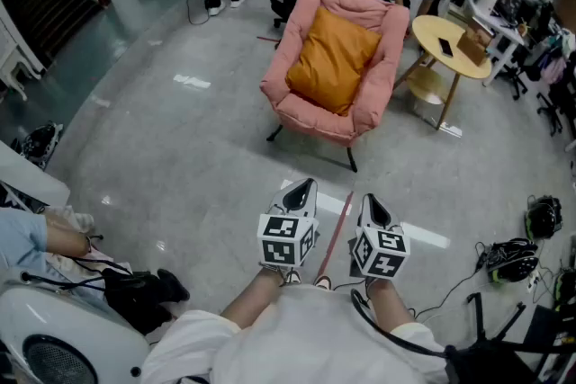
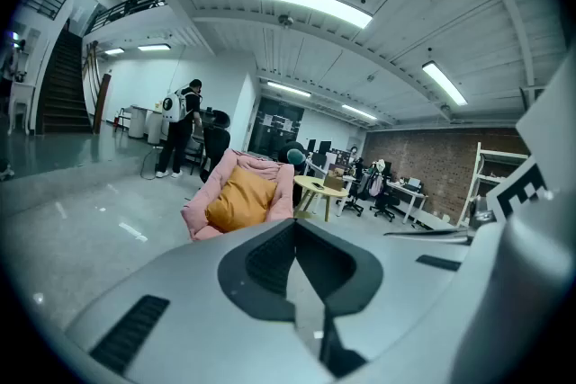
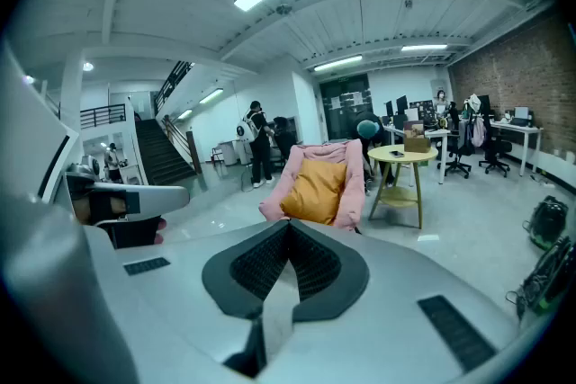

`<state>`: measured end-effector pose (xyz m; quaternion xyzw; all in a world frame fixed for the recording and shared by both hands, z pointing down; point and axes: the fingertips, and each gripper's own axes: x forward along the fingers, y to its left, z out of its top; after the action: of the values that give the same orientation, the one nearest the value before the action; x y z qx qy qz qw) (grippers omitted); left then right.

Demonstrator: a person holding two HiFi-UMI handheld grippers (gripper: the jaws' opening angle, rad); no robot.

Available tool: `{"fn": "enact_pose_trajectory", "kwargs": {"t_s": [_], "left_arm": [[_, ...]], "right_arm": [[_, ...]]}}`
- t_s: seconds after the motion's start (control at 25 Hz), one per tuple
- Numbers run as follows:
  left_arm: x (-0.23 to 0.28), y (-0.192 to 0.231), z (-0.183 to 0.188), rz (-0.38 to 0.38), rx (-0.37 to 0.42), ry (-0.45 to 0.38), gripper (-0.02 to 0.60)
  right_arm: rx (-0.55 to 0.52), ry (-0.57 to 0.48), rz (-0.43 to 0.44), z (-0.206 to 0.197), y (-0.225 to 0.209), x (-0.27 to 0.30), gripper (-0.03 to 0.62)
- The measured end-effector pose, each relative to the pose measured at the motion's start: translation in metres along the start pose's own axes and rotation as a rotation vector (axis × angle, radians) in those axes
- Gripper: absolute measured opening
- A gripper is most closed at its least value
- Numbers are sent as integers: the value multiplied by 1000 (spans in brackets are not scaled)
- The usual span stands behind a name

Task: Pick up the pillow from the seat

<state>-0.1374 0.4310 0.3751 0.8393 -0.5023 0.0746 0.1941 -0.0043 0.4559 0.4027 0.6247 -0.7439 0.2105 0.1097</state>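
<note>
An orange pillow [image 1: 331, 58] leans against the back of a pink padded chair [image 1: 297, 112] some way ahead of me; it also shows in the left gripper view as the pillow [image 2: 238, 199] and in the right gripper view as the pillow [image 3: 316, 189]. My left gripper [image 1: 301, 184] and right gripper [image 1: 371, 199] are held side by side close to my body, well short of the chair. Both point towards it with jaws shut and nothing between them.
A round yellow side table [image 1: 453, 45] stands right of the chair, with a person bent over behind it. Another person stands at the back by desks. Helmets [image 1: 510, 258] and cables lie on the floor at the right. A bag [image 1: 135, 292] lies at the left. Stairs rise far left.
</note>
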Motion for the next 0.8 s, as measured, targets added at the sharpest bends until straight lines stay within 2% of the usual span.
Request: {"fn": "enact_pose_trajectory", "kwargs": {"t_s": [0.32, 0.6, 0.72, 0.8], "left_arm": [[-1, 19, 8, -4, -4, 1, 8], [0, 42, 4, -10, -16, 7, 8], [13, 60, 8, 44, -95, -16, 8], [30, 69, 24, 75, -139, -48, 8]], "right_arm": [[-7, 1, -10, 6, 15, 11, 29], [47, -12, -38, 1, 22, 19, 30], [51, 6, -54, -5, 19, 22, 30], [57, 22, -46, -8, 18, 25, 31]]}}
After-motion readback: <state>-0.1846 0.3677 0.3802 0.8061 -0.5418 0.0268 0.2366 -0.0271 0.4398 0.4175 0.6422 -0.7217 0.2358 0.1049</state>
